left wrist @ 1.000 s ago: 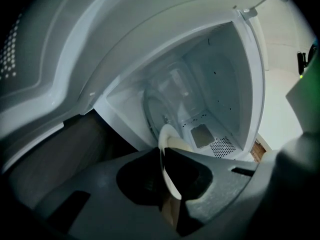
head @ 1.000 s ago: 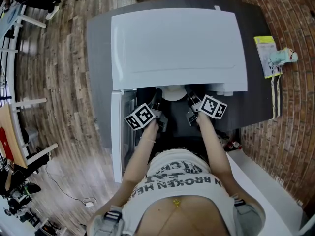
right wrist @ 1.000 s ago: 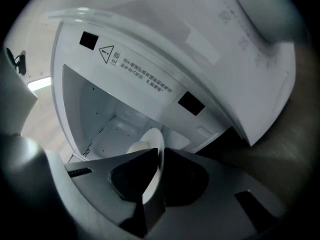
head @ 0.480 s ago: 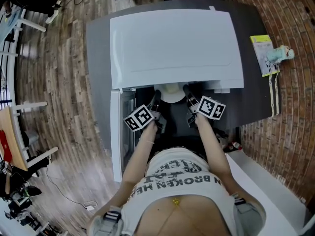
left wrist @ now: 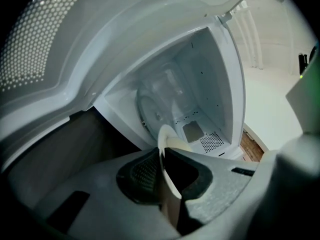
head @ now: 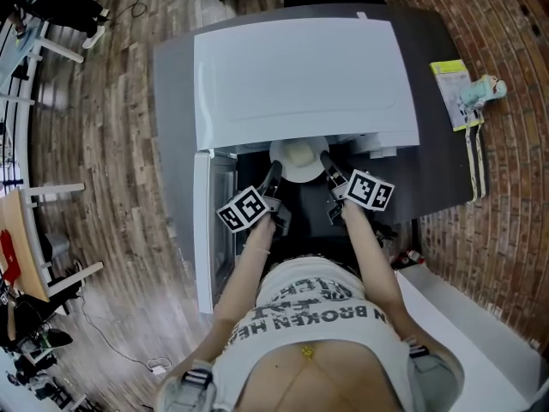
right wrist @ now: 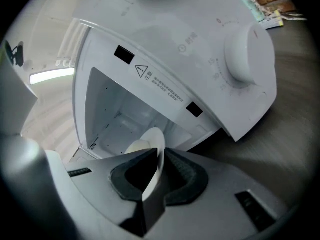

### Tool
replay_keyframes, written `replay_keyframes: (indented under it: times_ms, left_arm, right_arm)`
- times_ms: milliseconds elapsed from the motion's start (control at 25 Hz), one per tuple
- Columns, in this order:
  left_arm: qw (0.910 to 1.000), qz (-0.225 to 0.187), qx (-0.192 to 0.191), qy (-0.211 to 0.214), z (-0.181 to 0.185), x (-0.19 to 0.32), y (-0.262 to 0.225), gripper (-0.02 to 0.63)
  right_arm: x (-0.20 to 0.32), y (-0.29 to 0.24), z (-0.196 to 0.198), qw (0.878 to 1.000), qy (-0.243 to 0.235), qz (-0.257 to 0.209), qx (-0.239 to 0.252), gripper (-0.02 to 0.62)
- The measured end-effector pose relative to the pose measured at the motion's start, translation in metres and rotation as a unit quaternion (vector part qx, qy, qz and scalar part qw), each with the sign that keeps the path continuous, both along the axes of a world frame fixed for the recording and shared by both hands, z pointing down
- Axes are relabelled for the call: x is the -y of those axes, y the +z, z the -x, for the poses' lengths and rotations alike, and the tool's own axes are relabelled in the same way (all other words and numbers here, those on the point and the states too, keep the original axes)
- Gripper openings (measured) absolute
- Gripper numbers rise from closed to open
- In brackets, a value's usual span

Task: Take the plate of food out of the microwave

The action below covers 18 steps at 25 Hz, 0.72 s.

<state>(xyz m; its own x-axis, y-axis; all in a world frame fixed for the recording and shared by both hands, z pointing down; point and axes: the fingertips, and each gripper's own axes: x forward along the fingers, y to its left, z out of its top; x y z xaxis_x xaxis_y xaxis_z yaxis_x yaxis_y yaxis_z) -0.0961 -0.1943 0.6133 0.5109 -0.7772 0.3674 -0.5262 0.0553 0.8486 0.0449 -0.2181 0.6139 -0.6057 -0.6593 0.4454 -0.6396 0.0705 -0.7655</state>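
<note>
**Caller:** Where is the plate at this moment?

**Operator:** In the head view I see the white plate [head: 298, 160] at the mouth of the white microwave [head: 300, 75]. Part of it is under the microwave's front edge and part is out over the dark gap in front of me. A pale mound of food [left wrist: 178, 143] sits on it.

**Caller:** What are your grippers doing?

**Operator:** My left gripper [head: 275, 169] pinches the plate's left rim. In the left gripper view the rim stands edge-on between the dark pads, and both press against it. My right gripper [head: 325, 158] pinches the opposite rim the same way, its pads tight on the thin white edge. The plate hangs between the two.

**Caller:** And the microwave itself?

**Operator:** Its door [head: 203, 230] stands open on the left. The inside is white and brightly lit. A round knob [right wrist: 247, 54] sits on the front panel. The microwave rests on a grey table [head: 171, 101], with a wooden floor [head: 94, 144] beyond it.
</note>
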Motion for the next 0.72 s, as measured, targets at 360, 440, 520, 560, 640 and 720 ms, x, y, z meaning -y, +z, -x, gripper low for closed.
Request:
replay_keyframes:
  times_ms: [360, 440, 520, 560, 640, 720]
  left_arm:
    - [0.9999, -0.014, 0.0, 0.009, -0.002, -0.015, -0.013, 0.035]
    - [0.9997, -0.018, 0.001, 0.014, -0.005, -0.02, -0.015, 0.035]
    - [0.9996, -0.021, 0.001, 0.018, -0.006, -0.025, -0.018, 0.035]
    - [0.9995, -0.023, 0.001, 0.021, -0.006, -0.027, -0.018, 0.035]
    - [0.9993, -0.025, 0.001, 0.027, -0.005, -0.032, -0.02, 0.035]
    - [0.9992, -0.024, 0.0, 0.032, -0.005, -0.036, -0.02, 0.035]
  right_arm:
    - [-0.017, -0.014, -0.003, 1.0, 0.001, -0.016, -0.007, 0.041]
    - [-0.023, -0.016, -0.005, 1.0, 0.004, -0.019, -0.008, 0.041]
    - [-0.03, -0.018, -0.007, 1.0, 0.008, -0.023, -0.008, 0.041]
    - [-0.033, -0.019, -0.006, 1.0, 0.01, -0.024, -0.008, 0.041]
    - [-0.039, -0.021, -0.006, 0.999, 0.016, -0.026, -0.009, 0.041]
    - [-0.044, -0.021, -0.006, 0.999, 0.021, -0.025, -0.011, 0.041]
